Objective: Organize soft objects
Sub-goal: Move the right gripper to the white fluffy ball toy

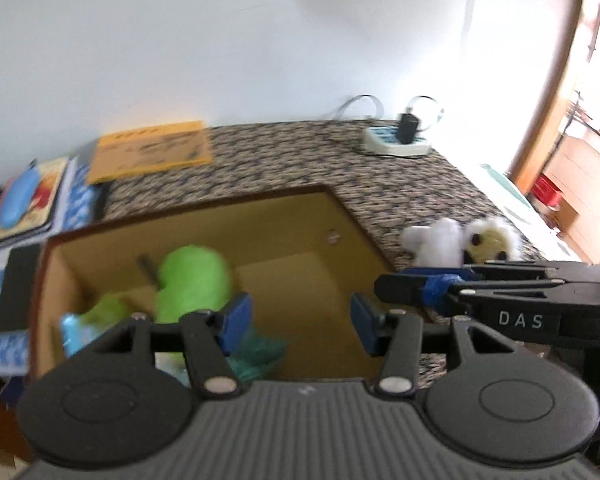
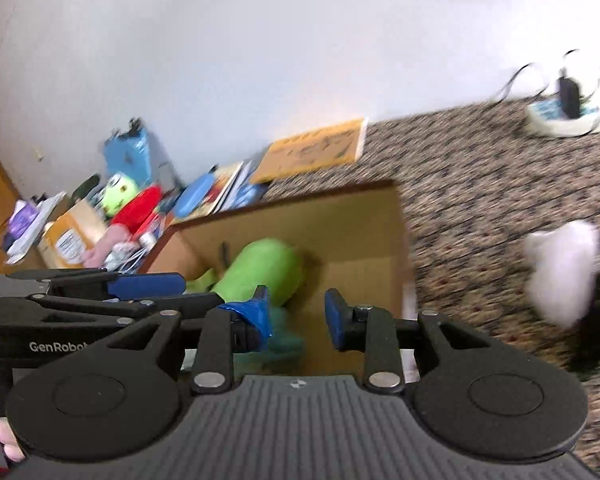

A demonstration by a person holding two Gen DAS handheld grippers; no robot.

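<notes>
Bright green plush toy point(image 1: 192, 280) already lies in the open brown cardboard box point(image 1: 340, 216), fluffy white plush toy point(image 1: 440, 242) still outside on the patterned surface, both grippers' fingers point(image 1: 236, 316) open, empty.

We see a patterned surface point(image 1: 300, 152) bearing a cardboard box point(image 1: 204, 216), white plush toy point(image 1: 460, 240), power strip point(image 1: 396, 140) and yellow booklet point(image 1: 152, 150).

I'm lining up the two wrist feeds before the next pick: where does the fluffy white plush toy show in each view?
Left wrist: the fluffy white plush toy lies right of centre on the patterned cloth, outside the box's right corner.
Right wrist: it sits blurred at the far right edge, on the same cloth.
Shared landmark: the open brown cardboard box, holding a bright green soft toy.
</notes>
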